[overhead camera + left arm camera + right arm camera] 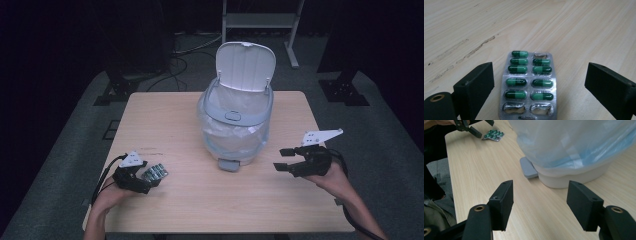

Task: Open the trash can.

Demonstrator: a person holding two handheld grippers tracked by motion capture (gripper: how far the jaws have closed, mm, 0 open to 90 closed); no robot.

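Here, lower left of the high view, the left tool [150, 178] sits released around a blister pack of green capsules [528, 83]; the right tool [285, 160], lower right, is released too.

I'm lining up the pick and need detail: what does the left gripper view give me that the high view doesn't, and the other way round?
Left gripper view: the blister pack up close, with green capsules in most pockets and three pockets burst open, lying flat between open jaws.

High view: the white bin with its lid up and liner in, and the right tongs open beside it.

Both: the pack on the wooden table at the left tongs.
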